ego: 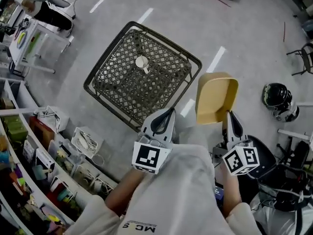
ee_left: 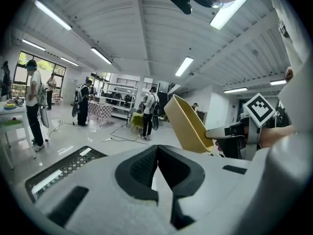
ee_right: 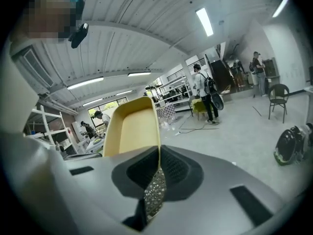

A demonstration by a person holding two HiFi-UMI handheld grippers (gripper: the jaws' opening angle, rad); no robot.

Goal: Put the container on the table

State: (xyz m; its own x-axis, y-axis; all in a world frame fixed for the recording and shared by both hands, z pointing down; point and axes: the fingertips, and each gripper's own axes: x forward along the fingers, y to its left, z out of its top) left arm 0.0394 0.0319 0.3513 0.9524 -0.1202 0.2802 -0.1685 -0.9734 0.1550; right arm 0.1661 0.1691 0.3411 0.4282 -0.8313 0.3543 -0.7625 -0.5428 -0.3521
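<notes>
Right gripper [ego: 230,115] is clamped on the rim of the yellow container [ego: 215,97], held in the air just past the corner of the black mesh table [ego: 113,47]. Left gripper [ego: 165,114] has its jaws together with nothing in them. A small white thing [ego: 142,62] sits mid-table, and there's a helmet [ego: 277,97] on the floor.

Container [ego: 215,96]: one counted, yellow.
Grippers: two counted, left gripper [ego: 169,112] and right gripper [ego: 230,115].
Marker cubes: two counted, one cube [ego: 146,156] on left, one cube [ego: 240,160] on right.
Mesh table [ego: 161,82]: one counted.
Round white object [ego: 142,61] on mesh: one counted.
Helmet [ego: 277,98] on floor: one counted.
Chair [ee_right: 278,101]: one counted in right gripper view.
People in left gripper view: four clearly counted, namely person [ee_left: 33,102] at far left, person [ee_left: 49,90] behind, person [ee_left: 83,103] mid-room, person [ee_left: 148,112] with backpack.
</notes>
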